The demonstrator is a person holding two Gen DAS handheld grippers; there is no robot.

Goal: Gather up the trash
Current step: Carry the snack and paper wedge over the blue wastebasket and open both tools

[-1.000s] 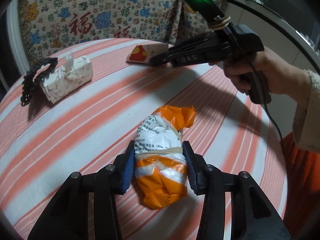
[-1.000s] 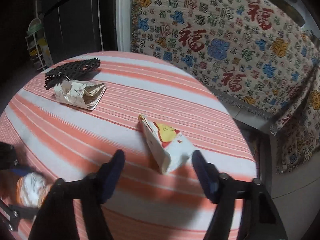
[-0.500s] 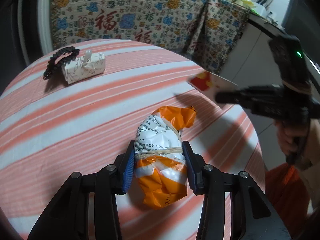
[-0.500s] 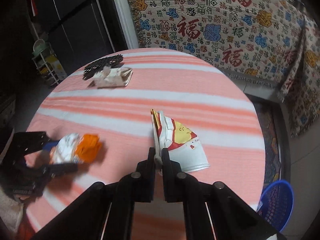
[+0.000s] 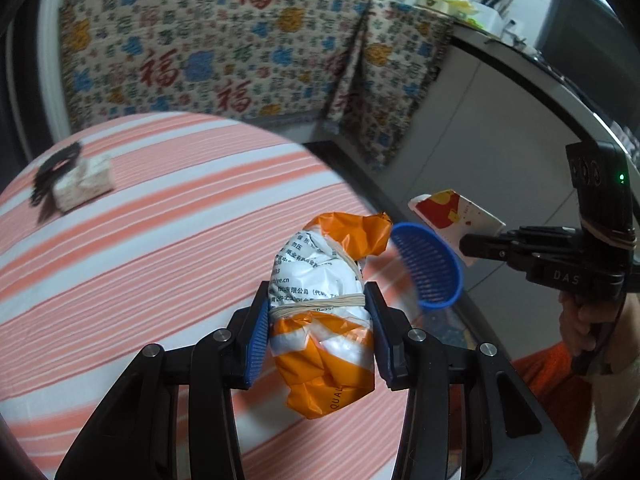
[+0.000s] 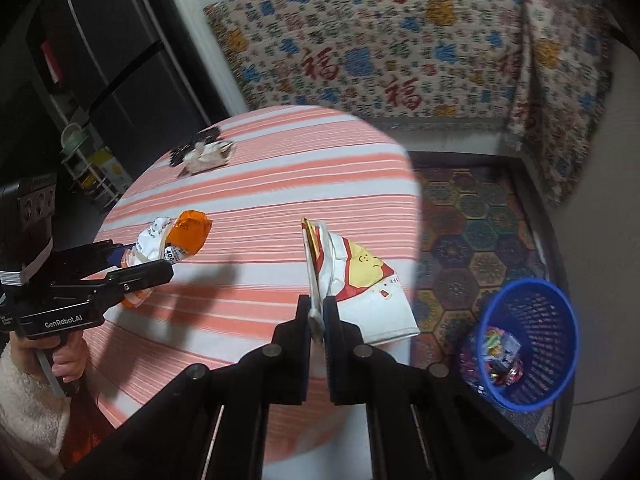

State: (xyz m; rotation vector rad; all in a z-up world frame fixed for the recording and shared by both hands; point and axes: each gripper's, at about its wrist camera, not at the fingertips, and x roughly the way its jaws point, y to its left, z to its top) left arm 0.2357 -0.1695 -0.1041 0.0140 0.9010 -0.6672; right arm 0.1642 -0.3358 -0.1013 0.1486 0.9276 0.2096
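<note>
Crumpled orange-and-white plastic packet (image 5: 322,320), bound with rubber bands and printed with black text — clamped between the blue pads of the left gripper (image 5: 318,328), above the pink-striped round table (image 5: 160,240). Flattened white, red and yellow paper carton (image 6: 360,284) — pinched at its edge by the closed right gripper (image 6: 319,316), held near the table's edge. Blue perforated plastic waste basket (image 6: 528,340) stands on the patterned floor beside the table, wrappers inside.

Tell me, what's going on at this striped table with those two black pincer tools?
A person is clearing trash with a gripper in each hand. The left gripper is clamped on an orange-and-white wrapped bundle. The right gripper pinches a flattened red-and-white paper carton by its edge, near the blue wastebasket on the floor, which already holds some wrappers. A tissue pack and a black hair clip lie on the table's far side.
</note>
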